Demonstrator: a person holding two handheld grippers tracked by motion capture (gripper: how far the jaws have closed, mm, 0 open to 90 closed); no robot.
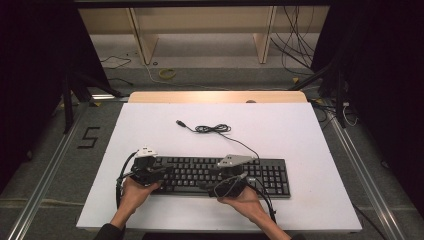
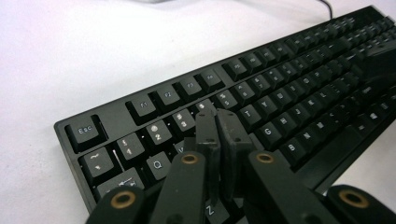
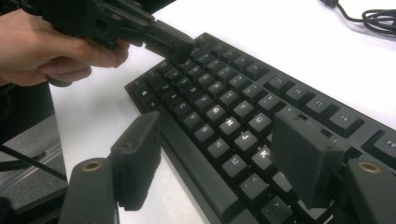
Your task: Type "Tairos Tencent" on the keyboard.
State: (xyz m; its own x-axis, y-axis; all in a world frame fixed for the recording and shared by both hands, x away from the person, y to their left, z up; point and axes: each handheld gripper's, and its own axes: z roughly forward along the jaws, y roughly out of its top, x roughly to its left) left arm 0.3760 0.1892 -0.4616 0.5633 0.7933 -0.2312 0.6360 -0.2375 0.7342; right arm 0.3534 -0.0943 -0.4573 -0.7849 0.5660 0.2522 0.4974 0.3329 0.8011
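A black keyboard lies across the near half of the white table top. My left gripper is over the keyboard's left end. In the left gripper view the keyboard runs off to the right, and that gripper is shut, its jaws pressed together above the upper letter rows with nothing between them. My right gripper is at the keyboard's front edge near its middle. In the right gripper view it stands open, one jaw over the keys and one off the front edge. The left gripper also appears there, farther off.
The keyboard's cable runs from its back edge to a loose coil and a plug on the table's middle; the coil is at the right gripper view's top right. A wooden strip borders the far edge. Metal rails flank the table.
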